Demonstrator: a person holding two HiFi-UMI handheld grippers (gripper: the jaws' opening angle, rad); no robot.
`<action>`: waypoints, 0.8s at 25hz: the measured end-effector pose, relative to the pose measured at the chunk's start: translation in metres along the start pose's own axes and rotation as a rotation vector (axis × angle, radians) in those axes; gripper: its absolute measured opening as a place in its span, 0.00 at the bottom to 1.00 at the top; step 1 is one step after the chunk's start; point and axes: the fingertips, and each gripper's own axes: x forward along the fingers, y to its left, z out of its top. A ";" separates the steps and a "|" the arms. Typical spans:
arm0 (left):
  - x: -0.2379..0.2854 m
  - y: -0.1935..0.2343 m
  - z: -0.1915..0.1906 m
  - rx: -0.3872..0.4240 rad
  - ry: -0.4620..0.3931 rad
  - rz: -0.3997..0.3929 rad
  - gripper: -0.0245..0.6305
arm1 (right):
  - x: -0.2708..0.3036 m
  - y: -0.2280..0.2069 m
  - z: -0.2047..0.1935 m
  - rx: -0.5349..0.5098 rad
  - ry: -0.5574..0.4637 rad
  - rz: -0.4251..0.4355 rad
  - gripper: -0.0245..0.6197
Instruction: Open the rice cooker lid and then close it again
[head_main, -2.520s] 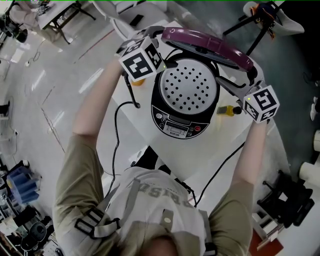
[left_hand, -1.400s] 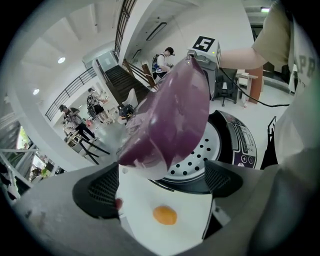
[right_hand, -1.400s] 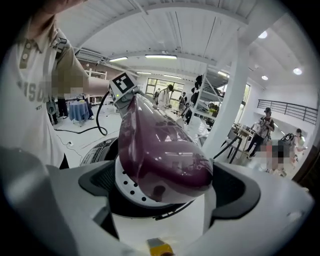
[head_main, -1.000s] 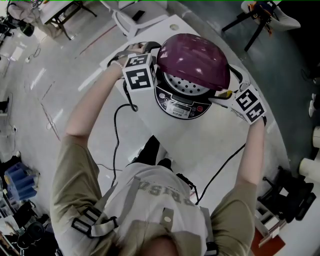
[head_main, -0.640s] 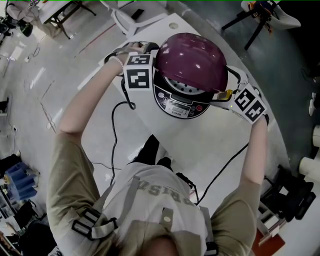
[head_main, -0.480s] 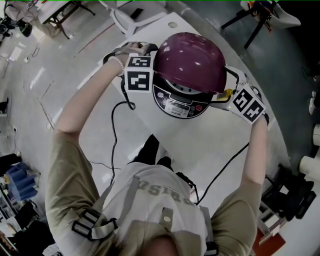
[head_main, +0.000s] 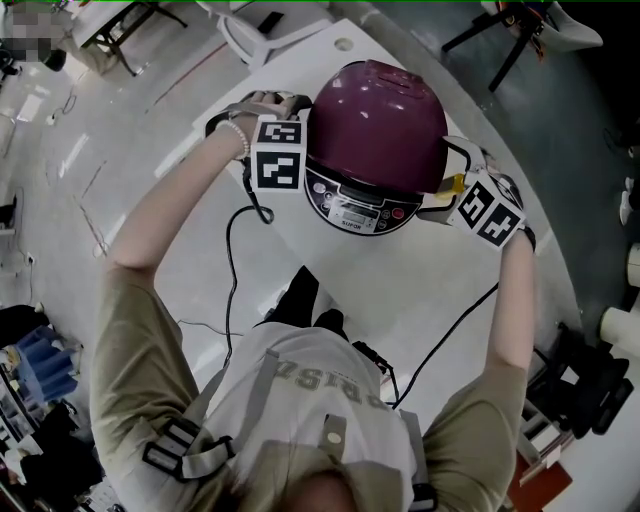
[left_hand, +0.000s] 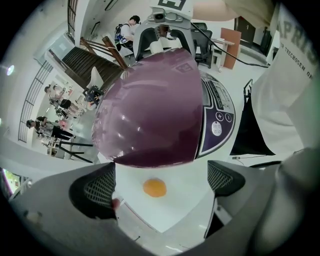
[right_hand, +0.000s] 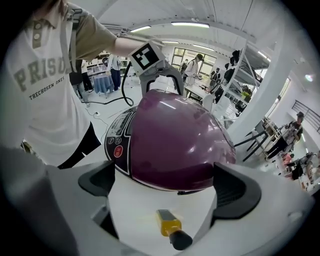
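Observation:
The rice cooker's purple domed lid (head_main: 375, 120) lies down over the body, and the black control panel (head_main: 352, 210) faces me. My left gripper (head_main: 300, 150) is at the cooker's left side, open, with the lid (left_hand: 150, 110) just beyond its jaws and nothing between them. At the cooker's right side my right gripper (head_main: 452, 195) is also open, with the lid (right_hand: 175, 140) filling the view ahead of it. I cannot tell whether either gripper touches the lid.
The cooker stands on a white table (head_main: 420, 290). A small yellow bottle (right_hand: 167, 227) with a black cap lies on the table under the right gripper. An orange round spot (left_hand: 154, 187) shows below the left gripper. A black cable (head_main: 232, 260) hangs off the table's left edge.
The lid has swung from standing open, with the perforated inner plate showing, down onto the body. Both grippers came down with it, one on each side.

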 end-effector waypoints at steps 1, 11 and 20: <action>0.000 -0.001 0.000 -0.007 -0.007 -0.001 0.93 | 0.001 0.001 0.000 -0.002 0.003 0.001 0.94; 0.010 -0.011 0.001 -0.026 -0.018 -0.023 0.93 | 0.010 0.011 -0.009 -0.012 0.048 0.031 0.94; 0.019 -0.015 -0.002 -0.007 -0.003 -0.016 0.93 | 0.016 0.016 -0.014 -0.010 0.064 0.050 0.94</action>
